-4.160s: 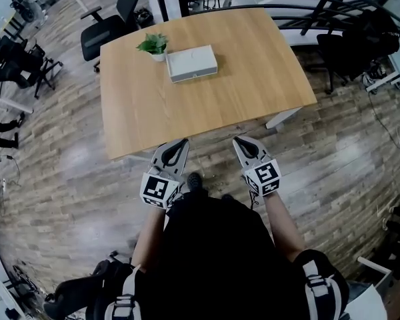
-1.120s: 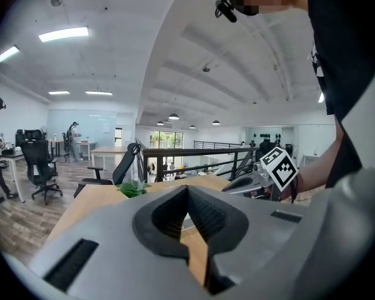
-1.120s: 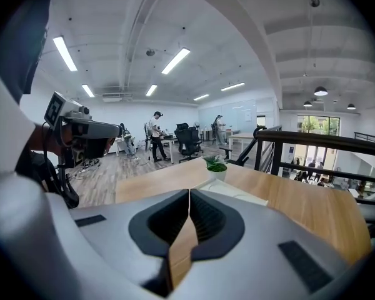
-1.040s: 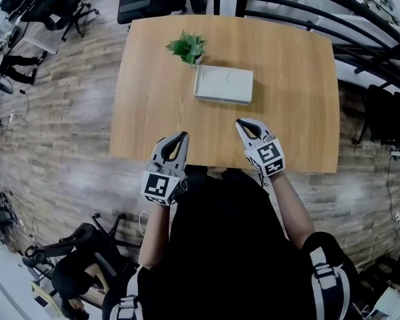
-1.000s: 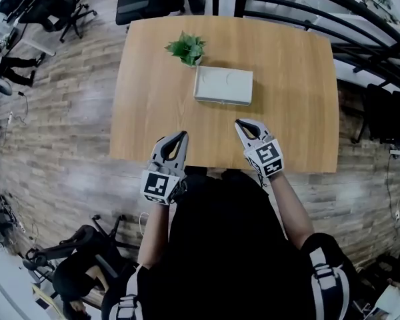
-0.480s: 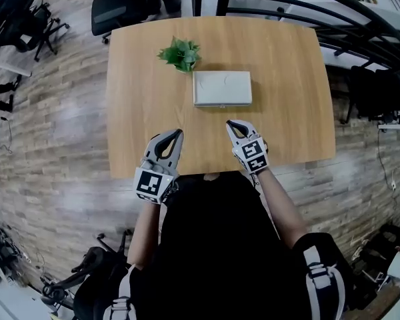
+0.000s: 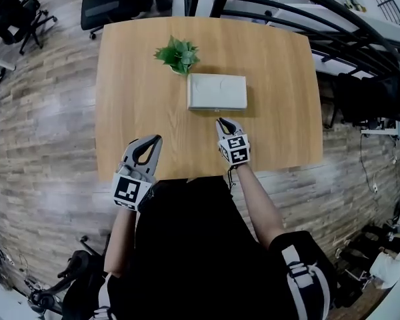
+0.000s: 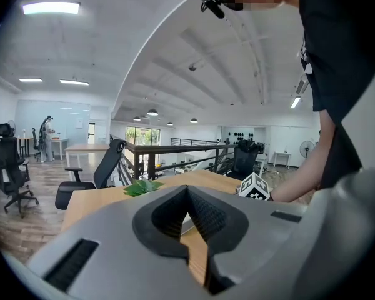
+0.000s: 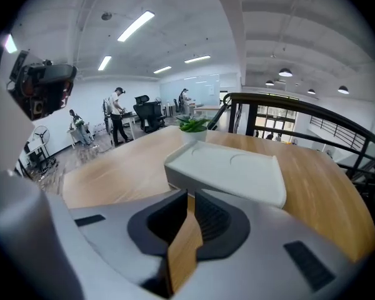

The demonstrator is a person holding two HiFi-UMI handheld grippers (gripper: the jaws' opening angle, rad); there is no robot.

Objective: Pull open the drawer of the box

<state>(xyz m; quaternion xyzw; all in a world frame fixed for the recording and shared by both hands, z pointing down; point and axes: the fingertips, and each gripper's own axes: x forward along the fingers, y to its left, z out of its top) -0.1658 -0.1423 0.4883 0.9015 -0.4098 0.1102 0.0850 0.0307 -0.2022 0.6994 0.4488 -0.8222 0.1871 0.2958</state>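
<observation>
Reaching forward since half a second ago, the right hand-held gripper (image 7: pixel 222 120) now sits just short of the near side of the box (image 7: pixel 217 92), while the left hand-held gripper (image 7: pixel 155 139) hangs back over the near edge of the desk (image 7: pixel 140 99), well apart from the box. Both hand-held grippers are empty: the left one's jaws meet at the tips, and the right one's are drawn together to a thin slit with only desk wood showing through. The white box lies flat near the middle of the desk, just beside a small potted plant (image 7: pixel 179 53) on its far left corner, and its drawer looks shut; the right gripper view shows the near face low and plain, and no handle or lip can be made out. This reads as the approach, with no contact yet. Next, the right jaws would likely need to part and find a pull or edge on that near face, and the left hand-held gripper may have to steady the light box so it does not slide. Around the pale wooden desk are a plank floor (image 7: pixel 40 125), an office chair (image 7: pixel 105 9) and a black railing (image 7: pixel 307 12), with other people standing far off in the room
</observation>
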